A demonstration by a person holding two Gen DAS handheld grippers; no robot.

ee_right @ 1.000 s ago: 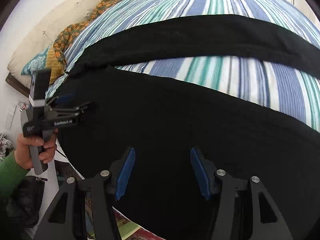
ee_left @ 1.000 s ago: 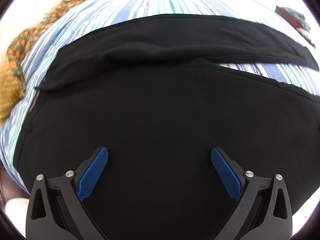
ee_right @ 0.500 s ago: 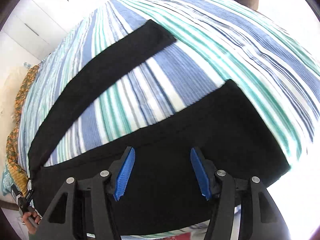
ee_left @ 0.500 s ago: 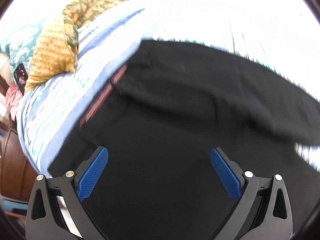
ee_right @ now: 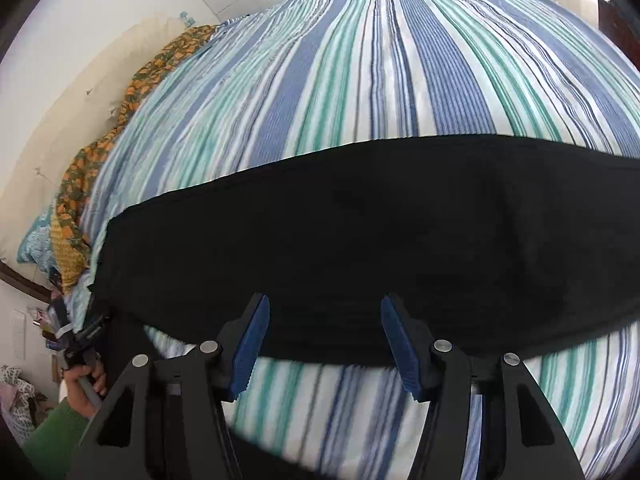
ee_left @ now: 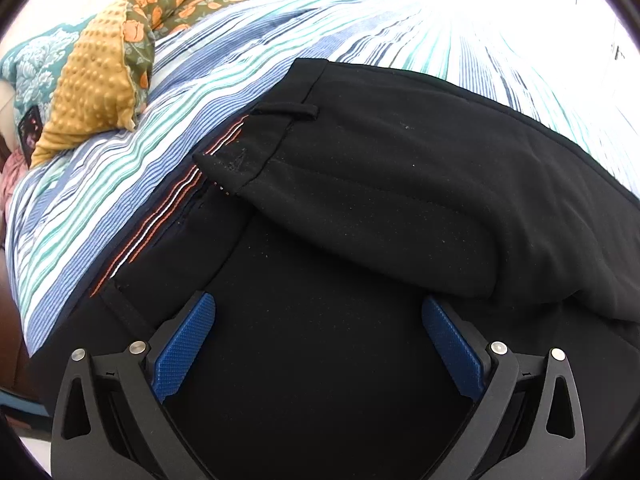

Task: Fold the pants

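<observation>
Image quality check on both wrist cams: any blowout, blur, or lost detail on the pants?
Left wrist view: the top right is blown out to white over the striped bedspread; the black pants stay sharp, stitching visible. Right wrist view: even exposure, strong fisheye bending of the stripes, slight smear on the bedspread near the bottom, pants a nearly featureless black.

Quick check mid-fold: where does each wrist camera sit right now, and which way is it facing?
Left wrist: on the left gripper, angled down at the waistband end of the pants; only its open fingers show.
Right wrist: on the right gripper, angled down across a pant leg on the striped bed; its open fingers show, plus a hand in a green sleeve at far left.
Shared: pants, bed, orange floral blanket.
</observation>
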